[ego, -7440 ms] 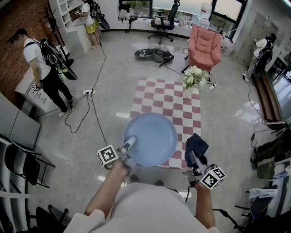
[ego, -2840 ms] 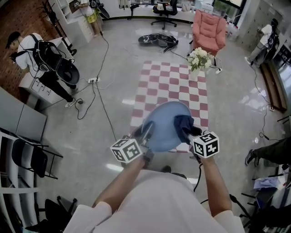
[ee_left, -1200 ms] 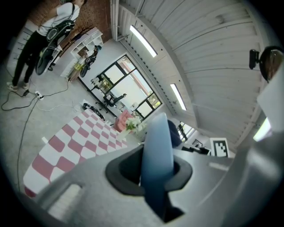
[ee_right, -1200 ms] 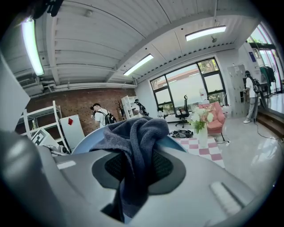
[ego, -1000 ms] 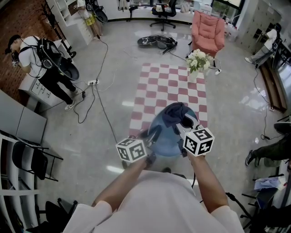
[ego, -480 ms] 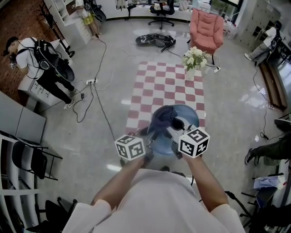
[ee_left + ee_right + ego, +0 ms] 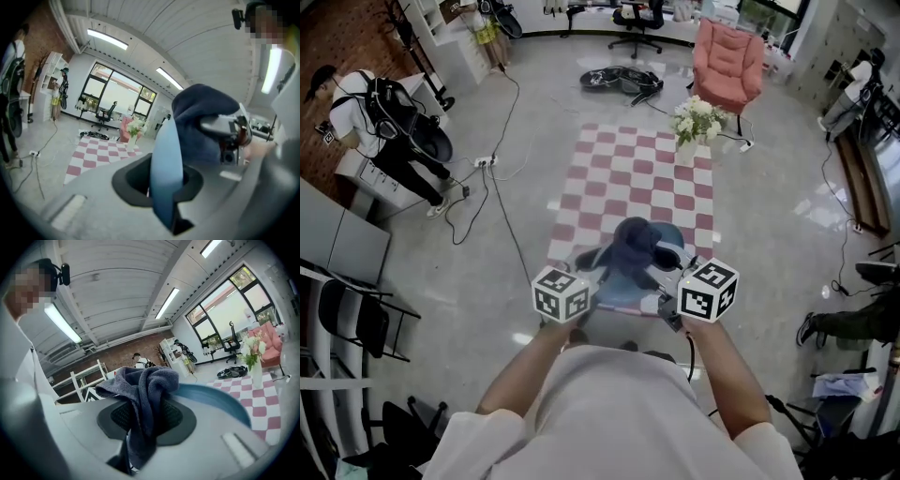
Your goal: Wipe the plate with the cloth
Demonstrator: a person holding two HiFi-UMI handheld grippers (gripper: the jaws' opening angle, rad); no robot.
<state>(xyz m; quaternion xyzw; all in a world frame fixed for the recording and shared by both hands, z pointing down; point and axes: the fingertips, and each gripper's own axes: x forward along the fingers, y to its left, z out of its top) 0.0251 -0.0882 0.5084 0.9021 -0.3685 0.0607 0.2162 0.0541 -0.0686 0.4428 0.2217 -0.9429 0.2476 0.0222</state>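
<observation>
A light-blue plate hangs tilted in front of me over the floor. My left gripper is shut on its left rim; in the left gripper view the plate stands edge-on between the jaws of the left gripper. A dark-blue cloth is bunched against the plate's face, and my right gripper is shut on it. In the right gripper view the cloth drapes out of the right gripper, with the plate curving behind it. The cloth and the right gripper's body show beyond the plate.
Below lies a red-and-white checked rug with a vase of white flowers on its far right part. A pink armchair stands behind. Cables run over the floor at the left, near a person with a backpack. Black chairs stand at the far left.
The cloth has slid from the plate's right side leftward over its face. Plate and both grippers have drawn closer to my body, and the plate has tipped more upright.
</observation>
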